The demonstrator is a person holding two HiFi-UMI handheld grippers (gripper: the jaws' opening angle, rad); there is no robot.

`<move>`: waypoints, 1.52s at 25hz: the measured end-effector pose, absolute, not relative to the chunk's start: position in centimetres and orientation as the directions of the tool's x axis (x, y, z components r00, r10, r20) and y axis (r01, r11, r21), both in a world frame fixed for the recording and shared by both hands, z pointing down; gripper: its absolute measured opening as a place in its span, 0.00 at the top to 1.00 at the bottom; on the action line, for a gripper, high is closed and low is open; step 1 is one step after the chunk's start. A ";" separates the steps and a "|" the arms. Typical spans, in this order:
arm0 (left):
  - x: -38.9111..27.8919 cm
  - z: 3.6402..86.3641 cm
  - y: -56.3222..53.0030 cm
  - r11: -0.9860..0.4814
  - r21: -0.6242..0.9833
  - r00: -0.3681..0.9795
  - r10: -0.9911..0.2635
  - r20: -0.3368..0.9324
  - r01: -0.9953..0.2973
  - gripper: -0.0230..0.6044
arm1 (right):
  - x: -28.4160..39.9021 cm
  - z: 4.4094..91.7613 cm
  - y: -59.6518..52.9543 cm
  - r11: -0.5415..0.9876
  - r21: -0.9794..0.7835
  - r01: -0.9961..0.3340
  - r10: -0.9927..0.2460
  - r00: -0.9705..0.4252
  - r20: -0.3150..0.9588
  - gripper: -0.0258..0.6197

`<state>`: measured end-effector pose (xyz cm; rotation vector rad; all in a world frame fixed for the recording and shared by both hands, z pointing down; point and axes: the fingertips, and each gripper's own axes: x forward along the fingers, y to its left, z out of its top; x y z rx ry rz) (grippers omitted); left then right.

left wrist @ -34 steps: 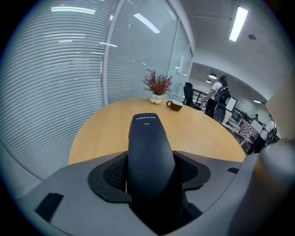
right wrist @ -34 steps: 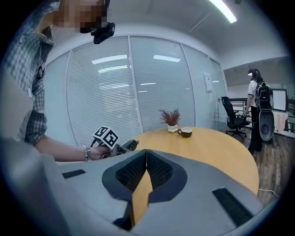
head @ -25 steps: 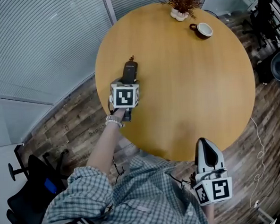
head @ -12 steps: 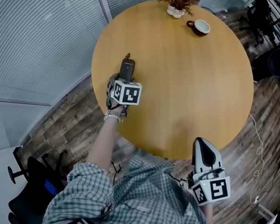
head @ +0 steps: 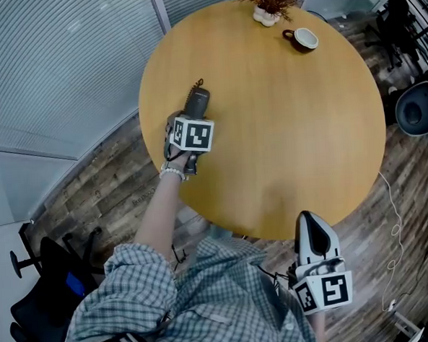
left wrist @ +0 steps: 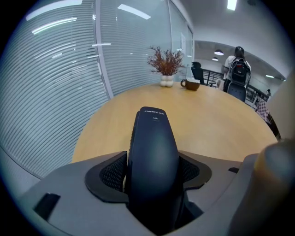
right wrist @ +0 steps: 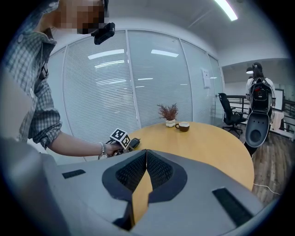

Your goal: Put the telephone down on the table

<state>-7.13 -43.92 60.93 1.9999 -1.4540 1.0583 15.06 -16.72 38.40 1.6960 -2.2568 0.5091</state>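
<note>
A dark cordless telephone (head: 197,100) (left wrist: 153,161) is clamped between the jaws of my left gripper (head: 193,121) (left wrist: 152,173), over the left part of the round wooden table (head: 291,126). Its antenna end points away from me toward the far edge. Whether the handset touches the tabletop, I cannot tell. My right gripper (head: 313,234) (right wrist: 146,168) is shut with nothing in it, held near my body off the table's near edge. In the right gripper view the left gripper's marker cube (right wrist: 120,137) and the telephone (right wrist: 133,143) show at the table's left.
A small pot with dried reddish plants (head: 272,0) (left wrist: 166,64) and a dark coffee cup (head: 303,38) (left wrist: 190,84) stand at the table's far side. Glass walls with blinds (head: 62,60) run along the left. Office chairs (head: 47,285) stand around; a person (left wrist: 237,69) is in the background.
My left gripper with the telephone has drifted slightly farther over the table and turned a little. The right gripper has stayed put.
</note>
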 end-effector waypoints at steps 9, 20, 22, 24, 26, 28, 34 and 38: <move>-7.3 57.6 -42.3 -0.313 -0.049 0.178 -0.653 0.736 -0.949 0.47 | 15.2 37.8 -15.7 0.275 -0.114 -0.955 -0.875 -0.297 0.382 0.94; -3.8 48.9 -38.6 -0.409 0.007 0.335 -0.737 0.587 -0.913 0.47 | 14.4 35.8 -14.6 0.309 -0.099 -0.946 -0.895 -0.324 0.307 0.94; -2.9 46.6 -37.8 -0.432 0.008 0.365 -0.754 0.547 -0.902 0.47 | 14.4 35.3 -14.6 0.314 -0.093 -0.945 -0.899 -0.327 0.291 0.94; -1.8 44.5 -36.9 -0.458 0.016 0.402 -0.762 0.508 -0.889 0.47 | 14.5 34.9 -14.6 0.317 -0.087 -0.945 -0.904 -0.328 0.275 0.94; -0.8 42.6 -35.7 -0.486 0.031 0.440 -0.758 0.481 -0.873 0.47 | 14.6 34.5 -14.6 0.319 -0.083 -0.944 -0.909 -0.330 0.256 0.94; 0.2 40.6 -34.5 -0.516 0.037 0.475 -0.754 0.454 -0.856 0.48 | 14.7 34.0 -14.7 0.321 -0.078 -0.944 -0.914 -0.330 0.235 0.94; 3.4 35.6 -30.7 -0.617 0.045 0.587 -0.721 0.368 -0.786 0.52 | 15.3 32.5 -15.5 0.313 -0.052 -0.948 -0.932 -0.318 0.176 0.94; 5.1 33.0 -27.9 -0.677 0.053 0.655 -0.685 0.319 -0.734 0.56 | 15.7 31.4 -15.6 0.304 -0.050 -0.951 -0.941 -0.308 0.140 0.94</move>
